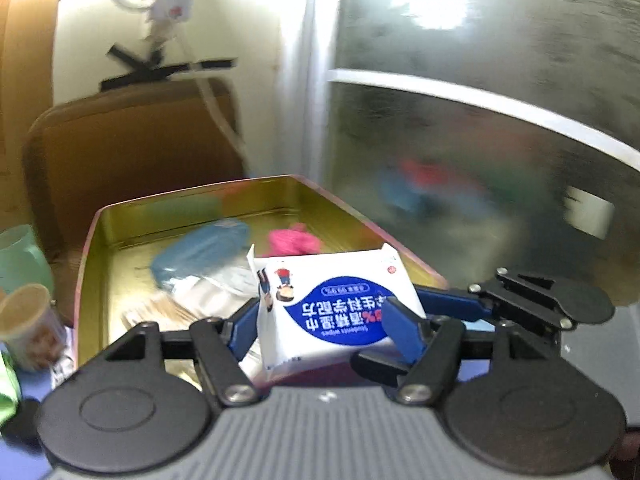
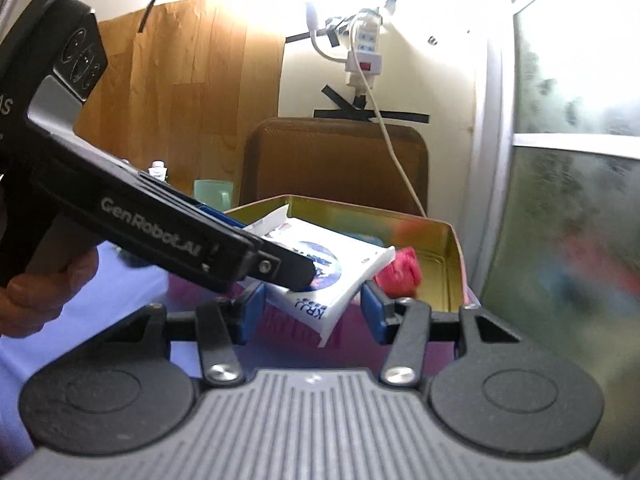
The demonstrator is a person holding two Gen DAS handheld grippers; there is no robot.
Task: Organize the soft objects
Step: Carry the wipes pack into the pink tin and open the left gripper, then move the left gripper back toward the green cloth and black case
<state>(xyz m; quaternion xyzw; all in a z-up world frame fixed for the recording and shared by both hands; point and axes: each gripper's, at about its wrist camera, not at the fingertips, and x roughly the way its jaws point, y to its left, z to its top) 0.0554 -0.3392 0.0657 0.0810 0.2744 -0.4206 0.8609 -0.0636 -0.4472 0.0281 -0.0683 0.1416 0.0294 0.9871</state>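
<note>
My left gripper (image 1: 324,320) is shut on a white and blue pack of wet wipes (image 1: 336,304) and holds it over the near edge of a gold metal tin (image 1: 92,264). Inside the tin lie a pink soft item (image 1: 294,238), a blue plastic packet (image 1: 200,252) and other packets. In the right wrist view the left gripper's body (image 2: 160,232) reaches in from the left with the wipes pack (image 2: 340,272) over the tin (image 2: 452,264), beside the pink item (image 2: 400,272). My right gripper (image 2: 312,312) is open and empty, just in front of the tin, with the pack's corner between its fingers.
A brown chair back (image 2: 336,160) stands behind the tin. A green cup (image 1: 20,256) and a small snack cup (image 1: 32,328) sit left of the tin. A frosted window (image 1: 500,120) runs along the right. A power strip and cable (image 2: 364,48) hang on the wall.
</note>
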